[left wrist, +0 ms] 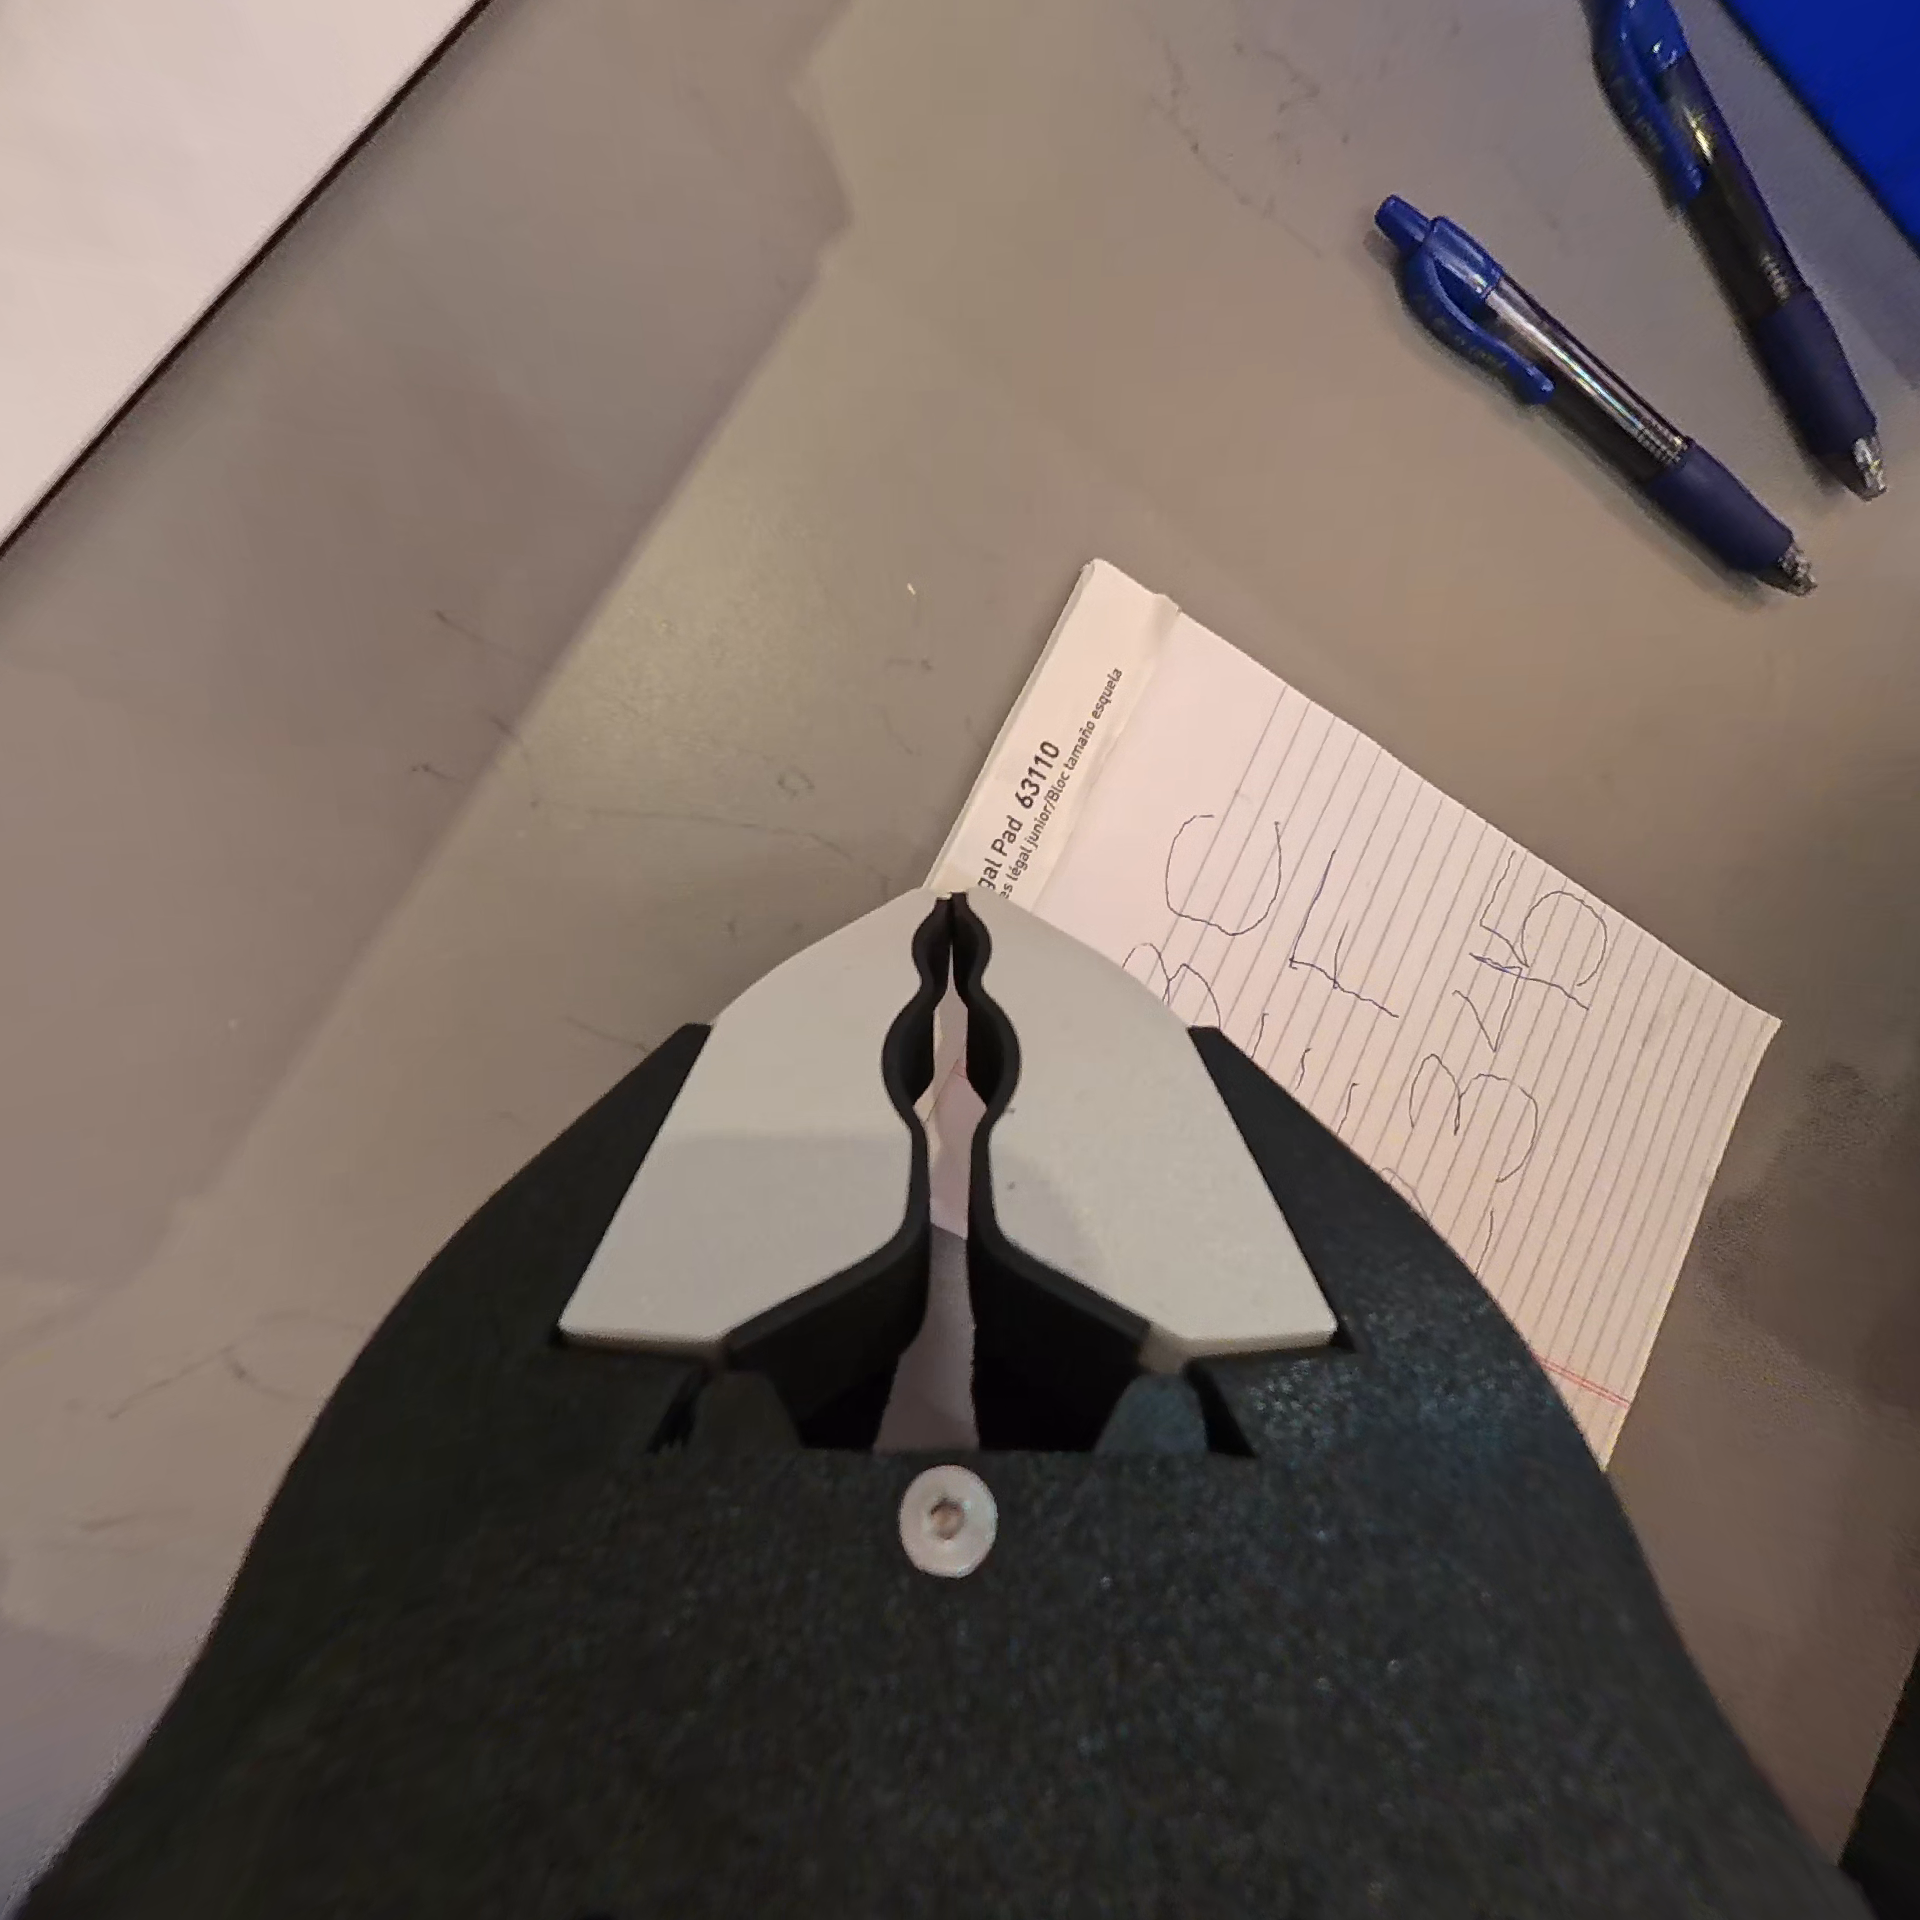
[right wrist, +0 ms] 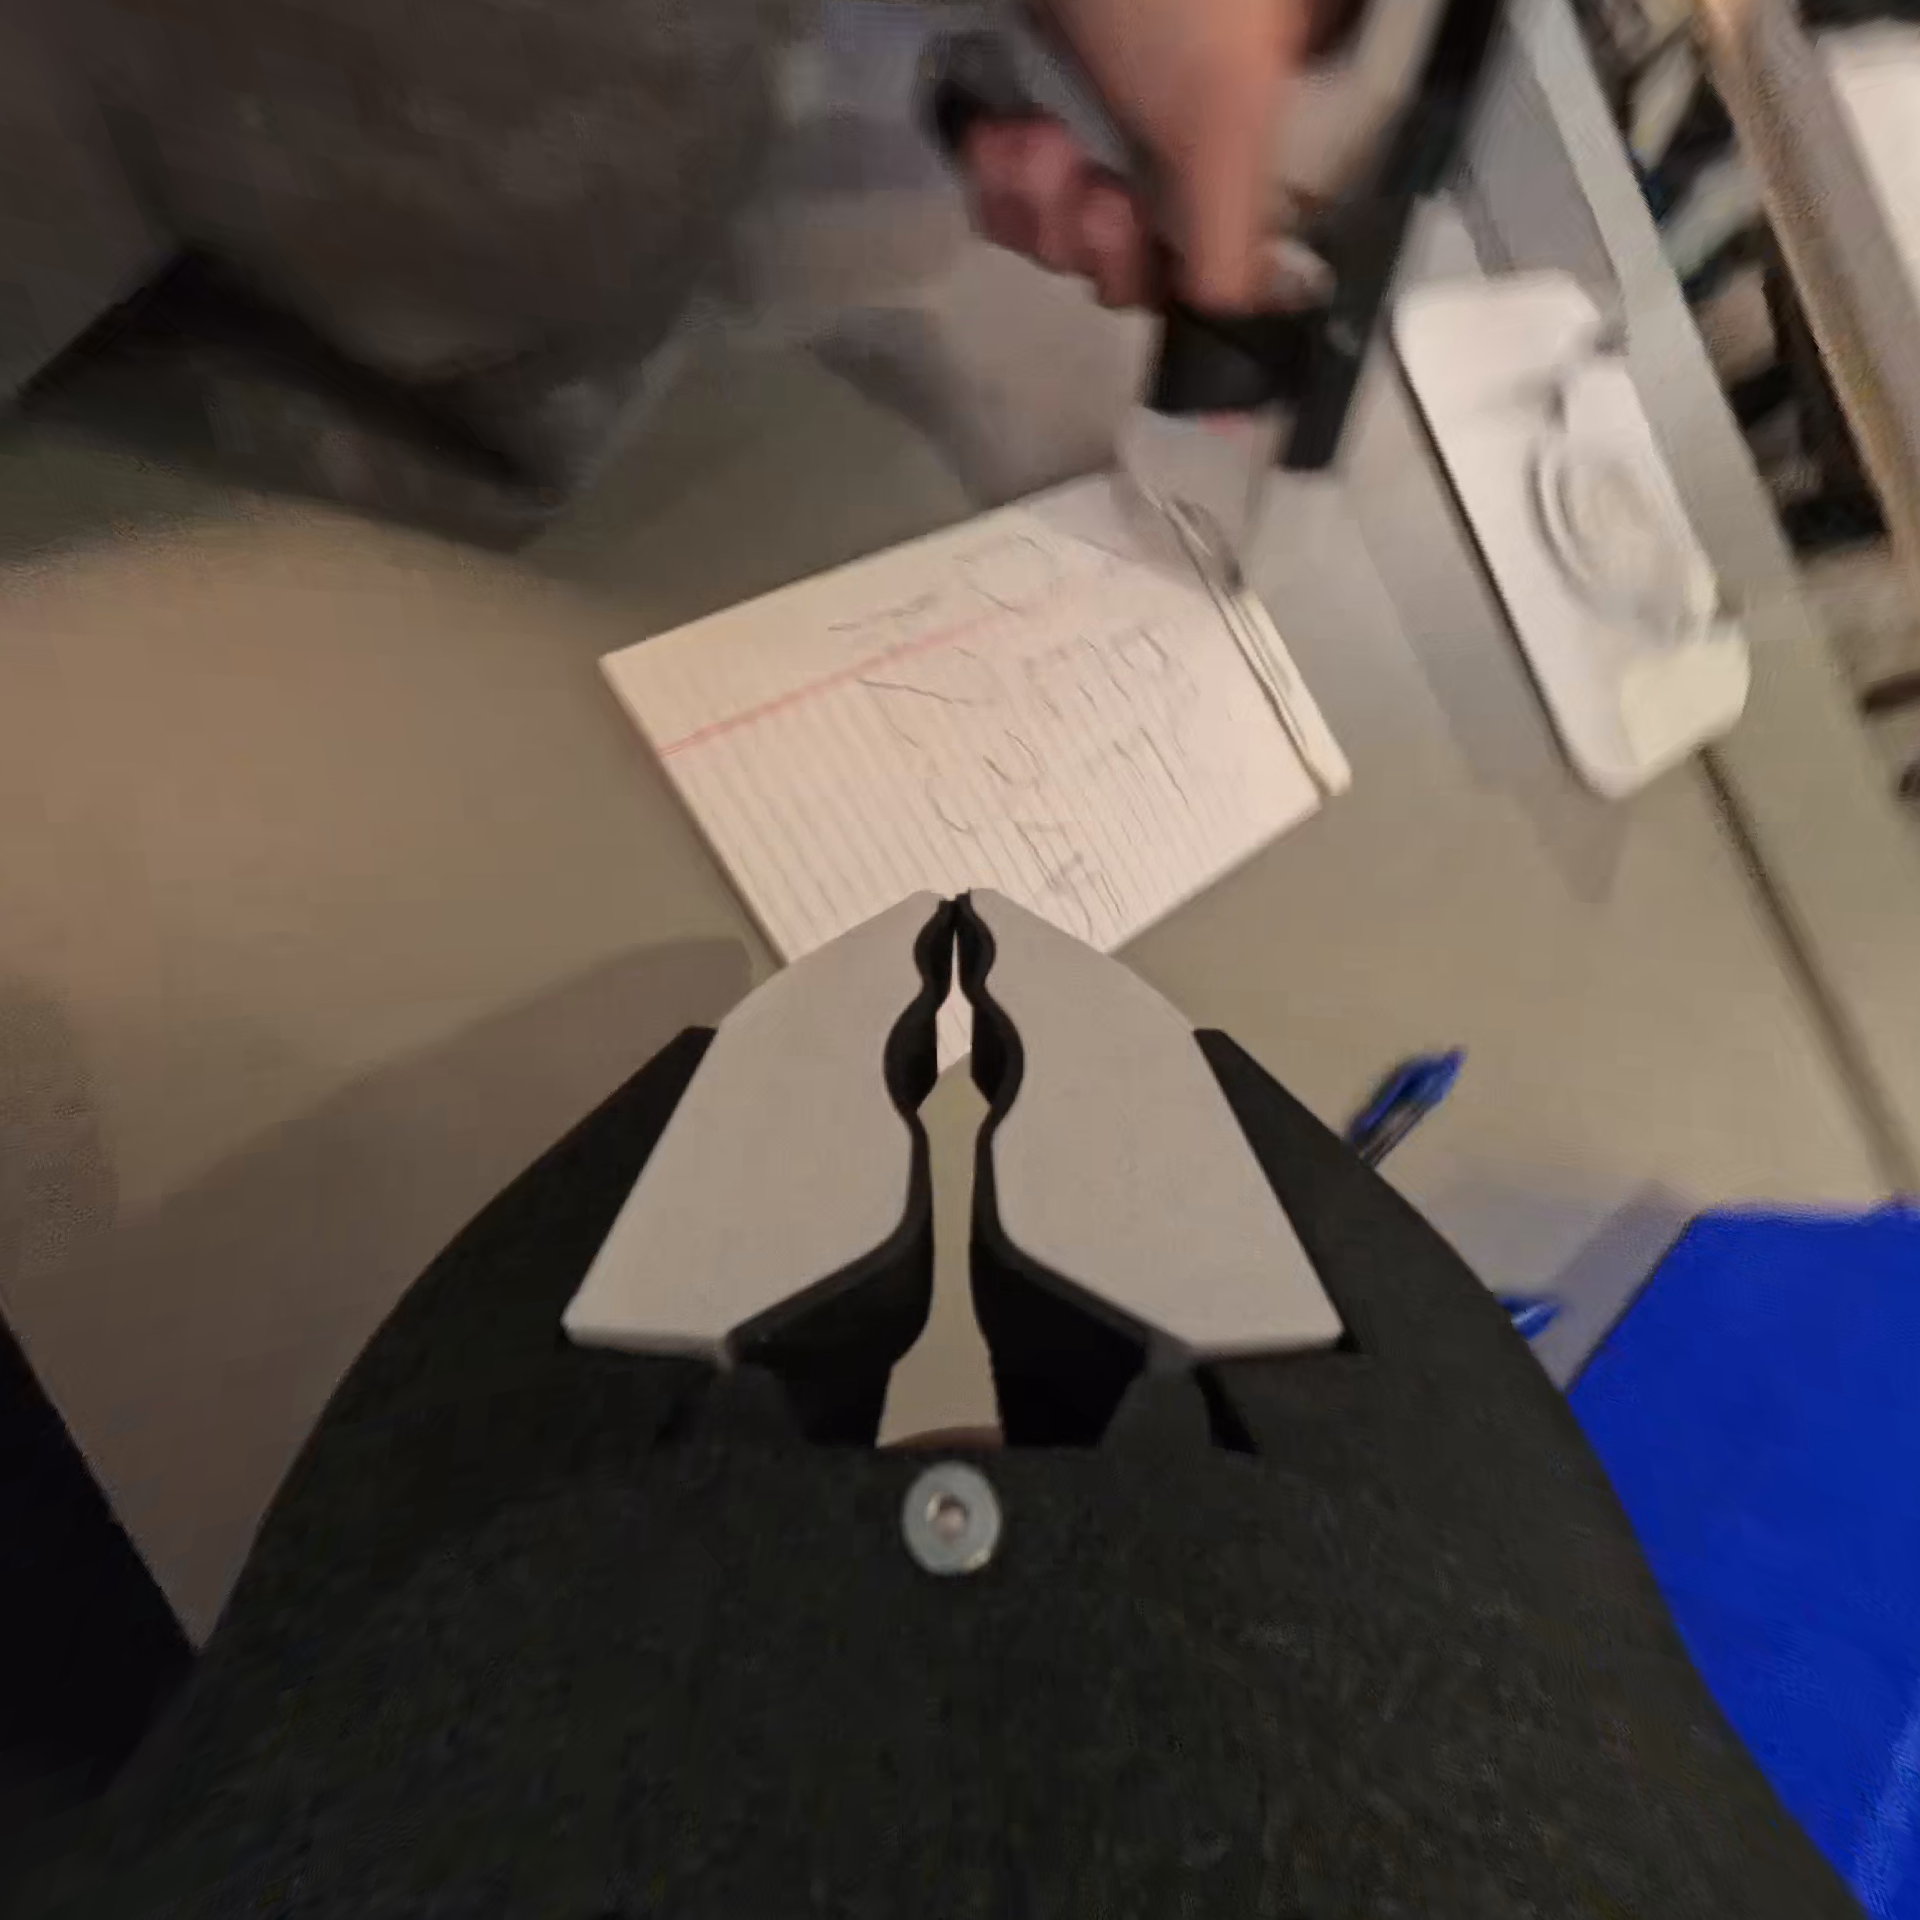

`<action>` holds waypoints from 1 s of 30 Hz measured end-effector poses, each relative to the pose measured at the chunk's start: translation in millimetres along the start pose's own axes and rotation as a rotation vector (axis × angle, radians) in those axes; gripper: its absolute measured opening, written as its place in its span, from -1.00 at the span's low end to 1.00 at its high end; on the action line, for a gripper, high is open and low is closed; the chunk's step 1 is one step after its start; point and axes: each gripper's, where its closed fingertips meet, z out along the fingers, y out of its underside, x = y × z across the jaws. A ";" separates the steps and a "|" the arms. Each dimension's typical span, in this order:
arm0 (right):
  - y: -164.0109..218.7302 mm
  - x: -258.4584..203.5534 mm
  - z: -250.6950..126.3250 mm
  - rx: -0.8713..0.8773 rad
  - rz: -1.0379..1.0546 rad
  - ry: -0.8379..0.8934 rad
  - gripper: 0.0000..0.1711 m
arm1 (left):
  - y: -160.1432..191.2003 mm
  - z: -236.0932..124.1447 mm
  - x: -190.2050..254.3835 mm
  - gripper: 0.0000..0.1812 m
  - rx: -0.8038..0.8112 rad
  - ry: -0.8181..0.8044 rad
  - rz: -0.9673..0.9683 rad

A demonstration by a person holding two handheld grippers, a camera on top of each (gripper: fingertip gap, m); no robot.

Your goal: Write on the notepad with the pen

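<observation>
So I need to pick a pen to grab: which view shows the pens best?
The left wrist view: both pens lie sharp and whole on the table beyond the notepad. The right wrist view shows only blurred blue bits of them, mostly hidden behind the right gripper.

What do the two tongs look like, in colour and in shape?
Both look the same. The left tongs and right tongs each have two pale grey, wedge-shaped fingers lined with wavy black pads, set in a rough black body with one silver screw in the middle. No cables or markings show. The hand in the right wrist view is too blurred to show any sleeve.
</observation>
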 end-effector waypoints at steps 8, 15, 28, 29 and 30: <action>53.5 2.4 11.0 -0.014 0.679 -0.066 -0.59 | 16.5 -8.6 5.8 -1.00 0.015 -0.084 -0.083; 64.3 -1.5 23.4 -0.101 0.604 0.074 -0.53 | 70.6 -35.0 29.9 -1.00 -0.019 -0.292 -0.102; 69.7 6.5 28.8 -0.041 0.635 -0.031 -0.44 | 85.0 -41.5 39.9 -1.00 -0.002 -0.292 -0.119; 70.3 6.4 28.7 -0.043 0.634 -0.031 -0.44 | 85.0 -41.5 39.8 -1.00 0.000 -0.289 -0.119; 69.5 5.7 28.3 -0.038 0.631 -0.036 -0.45 | 85.0 -41.5 39.9 -1.00 0.002 -0.287 -0.119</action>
